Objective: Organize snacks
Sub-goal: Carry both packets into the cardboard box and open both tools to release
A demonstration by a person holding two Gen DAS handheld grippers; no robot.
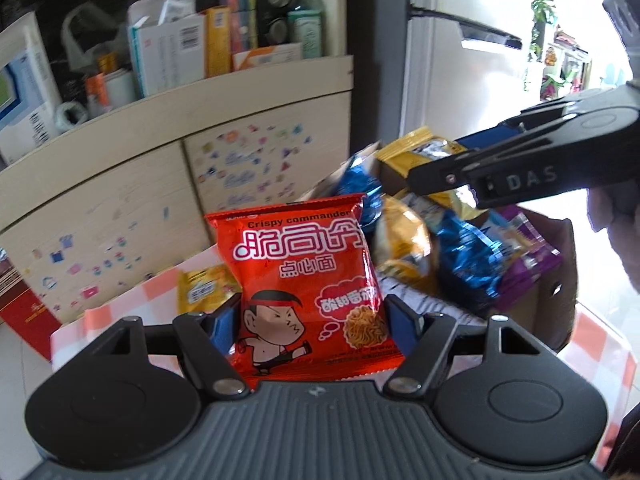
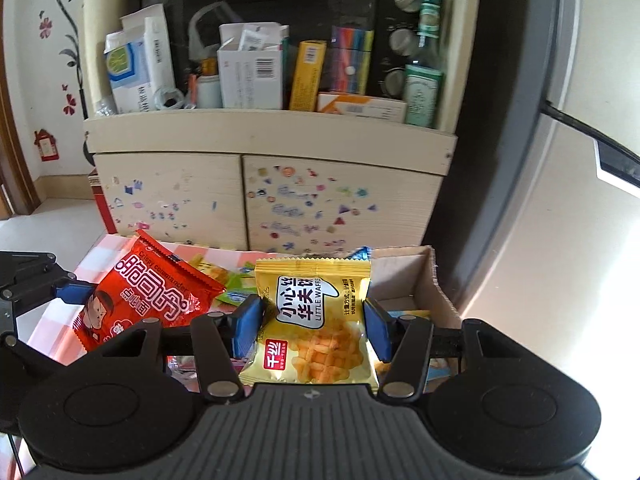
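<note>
The red noodle packet (image 1: pixel 308 280) is gripped upright at its side edges by the jaws of the left gripper (image 1: pixel 310 326), above the checkered table (image 1: pixel 120 308). The yellow waffle packet (image 2: pixel 316 320) is clamped likewise by the right gripper (image 2: pixel 314 330), near the cardboard box (image 2: pixel 424 276), whose left wall is just right of the packet. Loose snack packets (image 1: pixel 460 256) are piled in the box.

Red noodle packet (image 1: pixel 308 280), yellow waffle packet (image 2: pixel 316 320), orange-checked tablecloth (image 1: pixel 600 344).
</note>
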